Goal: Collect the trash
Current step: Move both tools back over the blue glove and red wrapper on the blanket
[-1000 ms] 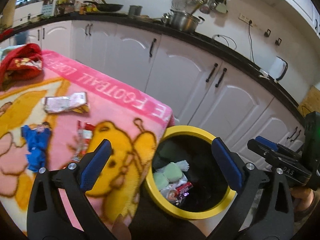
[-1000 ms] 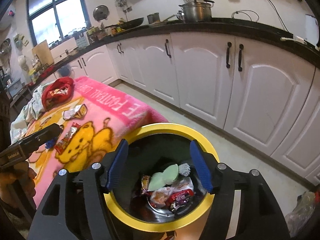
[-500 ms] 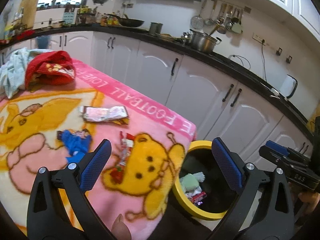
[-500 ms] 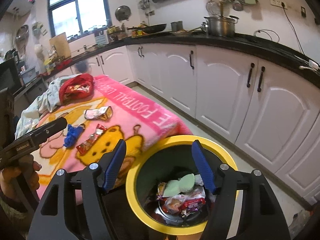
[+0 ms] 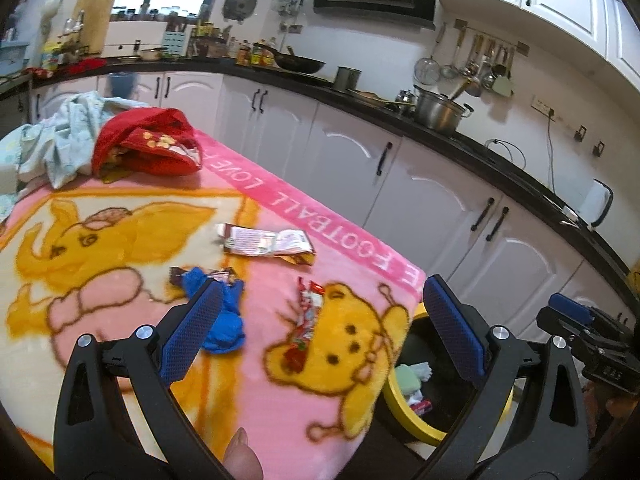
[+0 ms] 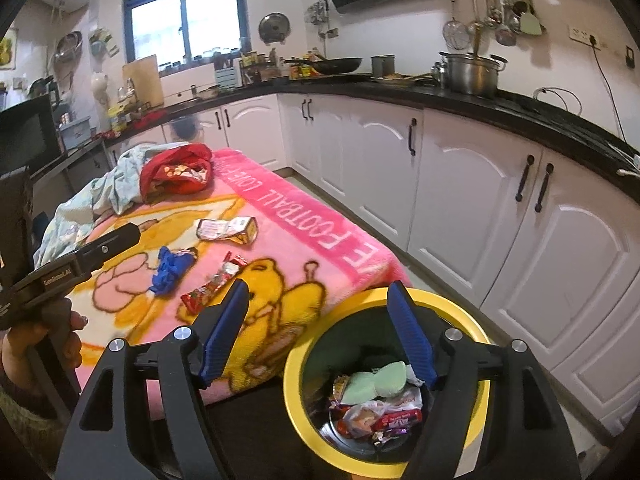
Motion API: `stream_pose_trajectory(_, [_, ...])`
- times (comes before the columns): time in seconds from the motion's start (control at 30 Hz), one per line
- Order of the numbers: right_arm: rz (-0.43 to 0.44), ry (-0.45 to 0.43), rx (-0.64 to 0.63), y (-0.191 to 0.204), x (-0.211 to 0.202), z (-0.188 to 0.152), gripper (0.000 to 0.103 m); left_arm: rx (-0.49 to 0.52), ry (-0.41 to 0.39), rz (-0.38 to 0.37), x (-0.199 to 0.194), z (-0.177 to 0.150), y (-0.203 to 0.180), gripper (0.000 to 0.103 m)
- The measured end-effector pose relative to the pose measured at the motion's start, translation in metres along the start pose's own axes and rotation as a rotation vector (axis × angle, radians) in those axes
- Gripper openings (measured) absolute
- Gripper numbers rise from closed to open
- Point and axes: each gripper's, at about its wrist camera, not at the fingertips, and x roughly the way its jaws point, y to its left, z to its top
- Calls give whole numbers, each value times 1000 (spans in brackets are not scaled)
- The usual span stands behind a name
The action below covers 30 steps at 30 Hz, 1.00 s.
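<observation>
Here a long run of white kitchen cabinets [image 6: 472,184] under a black counter [image 6: 520,114] curves around the back of the room. In front of it lies a pink fleece blanket [image 5: 132,232] printed with yellow cartoon animals and a band of white letters; what it covers cannot be told. A crumpled pale blue cloth [image 5: 60,140] and a red bundle of fabric [image 5: 148,148] sit together at its far end.

Just off the blanket's near corner stands a round black trash bin with a yellow rim [image 6: 298,396]. Inside it lie a pale green sponge [image 6: 376,380] and several crumpled wrappers.

Three pieces of trash remain on the blanket, apart from one another. A flattened silver and brown packet [image 5: 264,242] lies nearest the lettered band. A crumpled blue wrapper [image 5: 224,316] lies toward the middle. A long red and white candy wrapper [image 5: 306,328] rests on the yellow bear.

The left gripper [image 5: 320,332] hangs over the blanket with its blue-padded fingers wide apart and empty, the candy wrapper showing between them. The right gripper [image 6: 320,332] hangs over the bin's edge; its fingers stand apart with nothing between them, and they have just been opening further.
</observation>
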Motion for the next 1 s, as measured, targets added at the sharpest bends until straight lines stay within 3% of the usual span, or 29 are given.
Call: stream_pose_trajectory(1.0, [101,54,-95,78,63,36,70,-103,-4,134,-9,2,95,92])
